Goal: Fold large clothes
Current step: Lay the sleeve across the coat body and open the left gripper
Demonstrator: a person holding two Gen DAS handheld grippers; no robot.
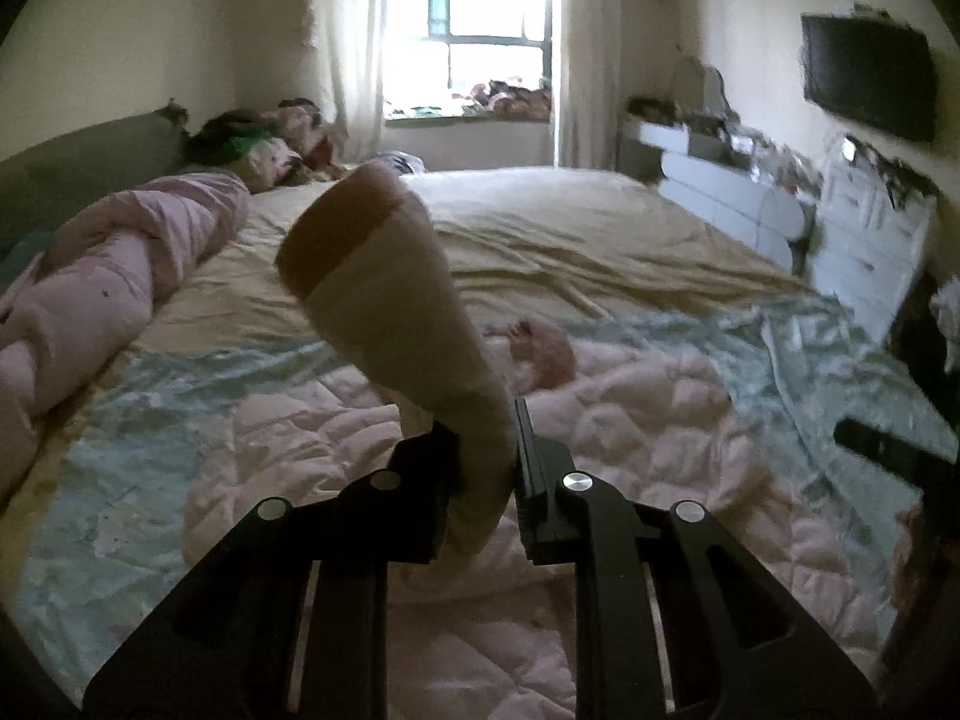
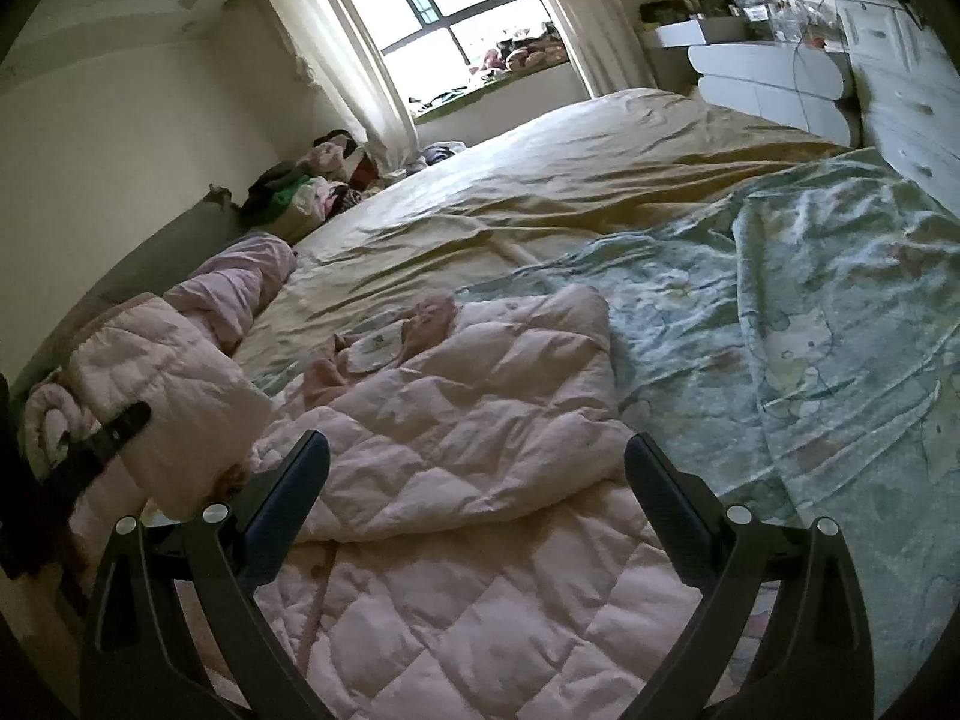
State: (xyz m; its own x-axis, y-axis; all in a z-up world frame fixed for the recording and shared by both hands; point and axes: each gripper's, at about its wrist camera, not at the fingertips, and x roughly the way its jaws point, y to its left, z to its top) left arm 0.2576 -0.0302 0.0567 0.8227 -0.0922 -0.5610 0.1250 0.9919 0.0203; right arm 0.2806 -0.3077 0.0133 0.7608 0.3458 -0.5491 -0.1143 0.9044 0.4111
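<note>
My left tongs (image 1: 486, 468) pinch the quilted jacket's sleeve (image 1: 384, 300), which stands up ahead; my right tongs (image 2: 477, 498) gape, empty, the jacket (image 2: 456, 420) probably just beyond.

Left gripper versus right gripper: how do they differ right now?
The left gripper is shut on a sleeve of the pink quilted jacket, lifting it off the bed; the right gripper holds nothing. The left's jaws stand nearly together, the right's wide apart. Both point down over the jacket, which lies on the green patterned blanket.
</note>
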